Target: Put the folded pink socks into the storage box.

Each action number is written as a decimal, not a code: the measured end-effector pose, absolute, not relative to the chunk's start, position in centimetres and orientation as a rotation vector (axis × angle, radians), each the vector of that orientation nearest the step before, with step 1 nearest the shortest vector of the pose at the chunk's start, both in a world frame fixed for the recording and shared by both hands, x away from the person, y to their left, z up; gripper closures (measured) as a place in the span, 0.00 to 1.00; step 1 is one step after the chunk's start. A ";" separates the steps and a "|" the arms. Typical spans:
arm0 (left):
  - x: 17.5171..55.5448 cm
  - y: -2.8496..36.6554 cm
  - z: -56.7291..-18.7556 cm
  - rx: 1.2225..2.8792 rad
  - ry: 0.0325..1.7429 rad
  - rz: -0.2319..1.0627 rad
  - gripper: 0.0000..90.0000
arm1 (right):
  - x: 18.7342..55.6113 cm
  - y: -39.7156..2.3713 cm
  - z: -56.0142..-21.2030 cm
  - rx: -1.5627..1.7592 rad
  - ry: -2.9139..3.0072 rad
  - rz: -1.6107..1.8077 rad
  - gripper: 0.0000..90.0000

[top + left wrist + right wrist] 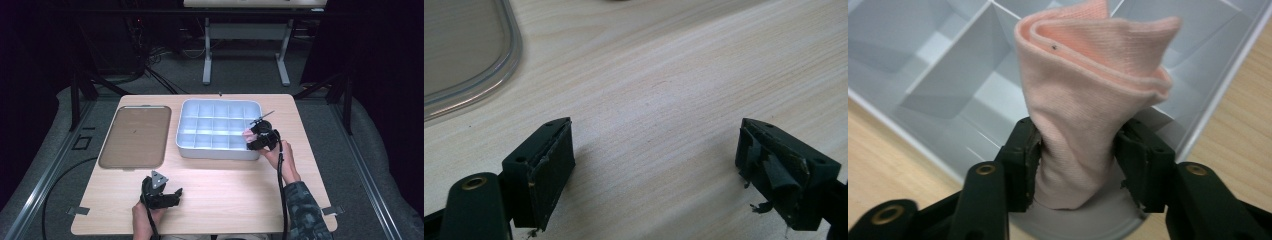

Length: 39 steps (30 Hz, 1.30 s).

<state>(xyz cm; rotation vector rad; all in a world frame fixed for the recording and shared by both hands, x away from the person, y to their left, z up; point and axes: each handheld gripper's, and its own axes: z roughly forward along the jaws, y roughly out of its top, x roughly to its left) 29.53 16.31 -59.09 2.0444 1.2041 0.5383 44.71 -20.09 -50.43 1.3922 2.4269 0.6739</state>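
A folded pink cloth (1088,85) stands upright between the jaws of my right gripper (1075,145), whose pads press its lower part from both sides. It hangs over the near right corner of a white divided tray (948,85). From above, the right gripper (256,136) sits at that corner of the tray (215,151), with the pink cloth (247,133) showing at its tip. My left gripper (167,195) rests low near the table's front edge, open. Its jaws (654,145) stand wide apart over bare wood with nothing between them.
A flat brown tray (135,135) with a clear rim (499,75) lies left of the white one. The wooden table's (225,190) front half is bare wood. Cables trail from both grippers toward the person's forearms at the bottom edge.
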 end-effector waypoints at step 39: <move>29.5 16.3 -59.1 2.044 1.205 0.538 0.17 | 40.4 -21.6 -46.3 1.317 2.334 0.932 0.35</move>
